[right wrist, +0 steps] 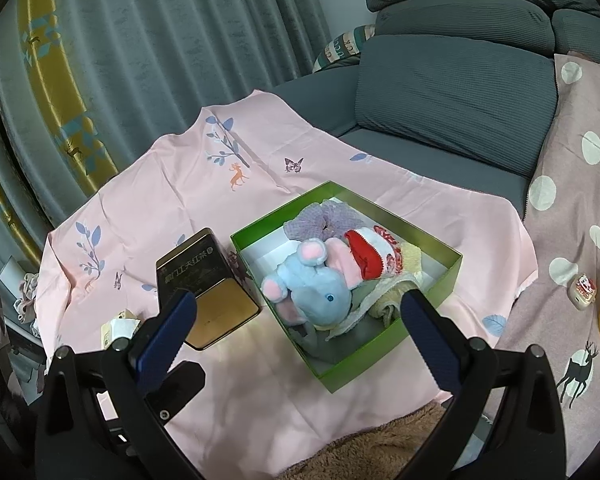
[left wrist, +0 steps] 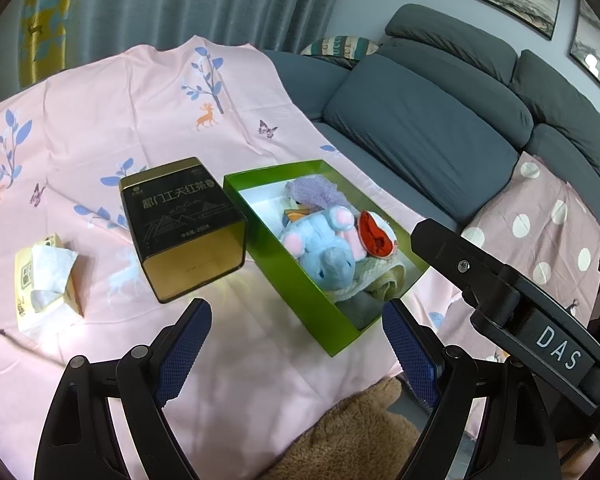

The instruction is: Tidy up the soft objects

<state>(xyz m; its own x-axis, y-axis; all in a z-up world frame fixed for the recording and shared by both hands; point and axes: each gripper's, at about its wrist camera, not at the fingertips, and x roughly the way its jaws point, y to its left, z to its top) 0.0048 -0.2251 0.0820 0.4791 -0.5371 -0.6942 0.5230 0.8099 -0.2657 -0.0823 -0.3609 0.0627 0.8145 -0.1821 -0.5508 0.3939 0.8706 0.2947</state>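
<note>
Both my jaws hang released and empty above the pink sheet (left wrist: 100, 120). Ahead, the green box (right wrist: 384, 354) holds a blue plush elephant (right wrist: 320, 288) among soft cloths, beside a black tin (left wrist: 180, 224).

Left wrist view: looked down and forward from above, near the green box (left wrist: 300, 280), which lay right of centre.
Right wrist view: looked down from above, near the green box (right wrist: 384, 352), which lay central.
Shared: green box, black tin (left wrist: 180, 220) left of it, pink cloth (right wrist: 160, 184) beneath.
</note>
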